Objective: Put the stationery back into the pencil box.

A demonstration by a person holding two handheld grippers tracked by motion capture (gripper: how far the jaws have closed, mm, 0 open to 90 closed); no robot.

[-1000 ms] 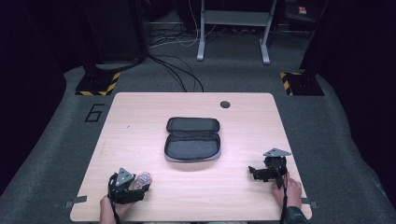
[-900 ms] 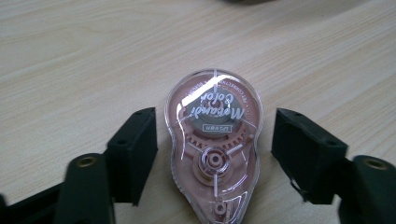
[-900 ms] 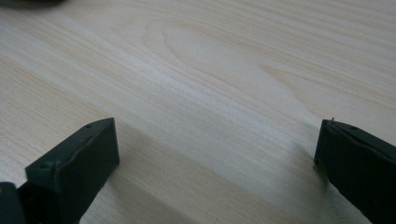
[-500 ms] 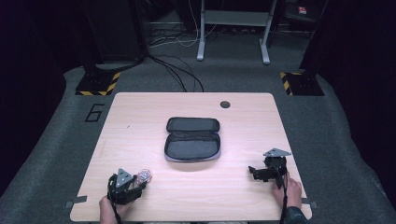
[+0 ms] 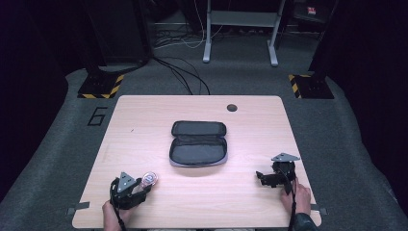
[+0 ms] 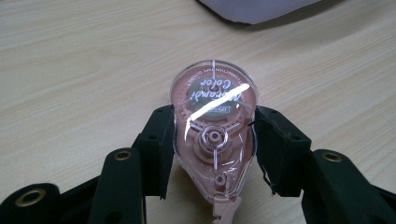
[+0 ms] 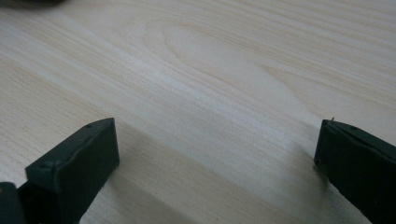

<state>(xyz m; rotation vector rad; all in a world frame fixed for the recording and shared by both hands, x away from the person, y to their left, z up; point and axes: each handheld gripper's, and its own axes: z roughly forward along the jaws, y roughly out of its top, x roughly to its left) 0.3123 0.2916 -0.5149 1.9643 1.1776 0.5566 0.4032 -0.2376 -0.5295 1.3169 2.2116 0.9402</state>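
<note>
Left tool [image 6: 212, 140] jaws closed in, now clamping pink correction tape dispenser [image 6: 214, 135].

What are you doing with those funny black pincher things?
A person sits at a light wooden table with a gripper in each hand. The left gripper has just closed its jaws on a clear pink correction-tape dispenser that lies on the table. The right gripper rests open with nothing between its jaws. An open dark grey zip case lies in the middle of the table.
</note>
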